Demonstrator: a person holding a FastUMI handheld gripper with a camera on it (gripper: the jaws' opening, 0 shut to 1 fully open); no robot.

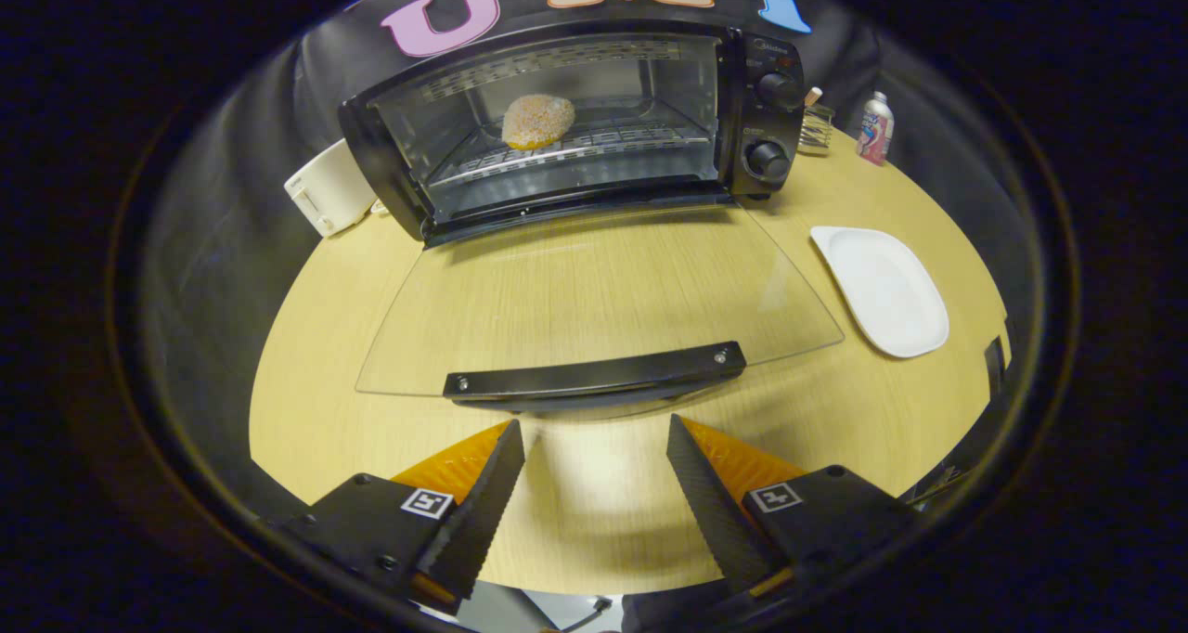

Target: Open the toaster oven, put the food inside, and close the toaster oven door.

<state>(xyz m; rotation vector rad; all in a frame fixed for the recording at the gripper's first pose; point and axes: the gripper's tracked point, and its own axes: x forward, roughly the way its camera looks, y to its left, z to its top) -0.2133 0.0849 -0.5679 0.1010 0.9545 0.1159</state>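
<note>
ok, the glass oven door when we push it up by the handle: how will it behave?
The glass door probably swings stiffly on its hinge at the toaster oven rather than flexing. The black handle looks smooth, so the open hand-held gripper, just short of it, may slip. Bare glass: likely fragile if slammed.

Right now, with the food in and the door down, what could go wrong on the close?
1. The open gripper sits just short of the handle; its fingers may slip off the thin bar.
2. A hard push up on the glass door could shove the oven back.
</note>
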